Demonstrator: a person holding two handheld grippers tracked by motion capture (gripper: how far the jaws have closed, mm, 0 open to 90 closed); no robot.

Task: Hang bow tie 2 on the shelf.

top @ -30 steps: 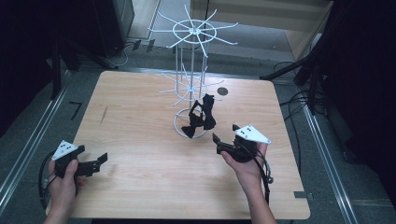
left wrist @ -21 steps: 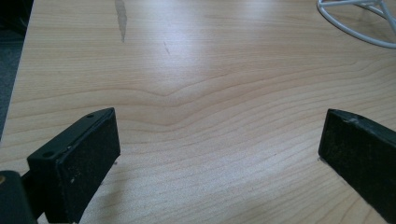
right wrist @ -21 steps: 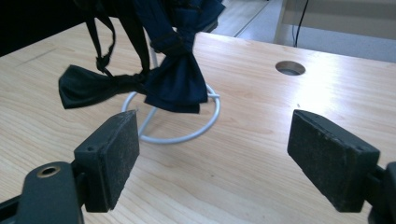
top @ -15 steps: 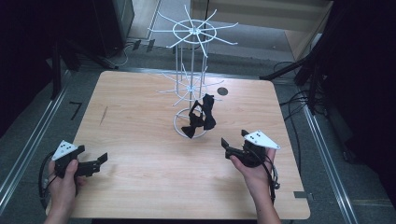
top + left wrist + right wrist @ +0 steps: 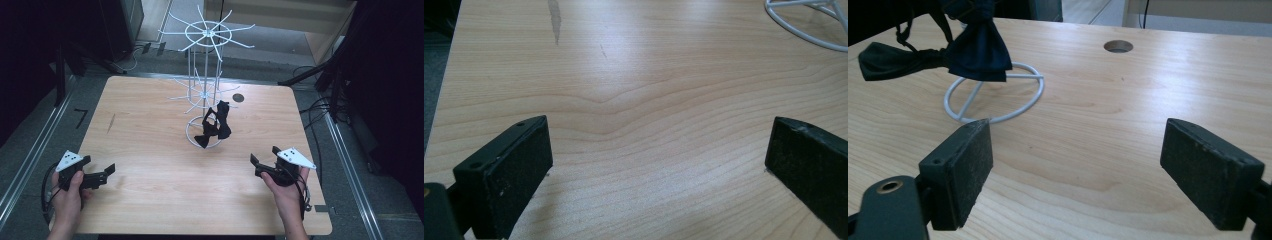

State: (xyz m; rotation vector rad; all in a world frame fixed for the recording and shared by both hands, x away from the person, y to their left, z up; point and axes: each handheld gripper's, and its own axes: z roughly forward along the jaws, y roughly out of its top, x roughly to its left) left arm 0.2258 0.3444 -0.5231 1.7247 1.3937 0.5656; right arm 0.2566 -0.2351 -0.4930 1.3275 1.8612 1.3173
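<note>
Since the earlier frames the right gripper (image 5: pixel 263 166) has moved back from the rack toward the near right part of the surface (image 5: pixel 150 130), and its fingers have just been opening; nothing is between them. The left gripper (image 5: pixel 102 172) has kept its place near the front left corner.

In the right gripper view the two black fingers (image 5: pixel 960 170) stand wide apart, with only bare wood between them. The dark bow ties (image 5: pixel 975 47) hang ahead of the fingers and to their left, above the white ring base (image 5: pixel 998 117) of the wire rack (image 5: pixel 206 60). The base ring lies just beyond the left finger, not touching it. A round hole (image 5: pixel 1118 46) in the surface is farther ahead, between the two fingers in direction but well apart from them.

In the high view the bow ties (image 5: pixel 216 125) hang on the lower arms of the rack, and one of them reaches down to the base ring.

In the left gripper view the fingers (image 5: pixel 514 170) are also wide apart and hold nothing. A part of the white ring (image 5: pixel 804 35) shows far ahead of the right finger.
</note>
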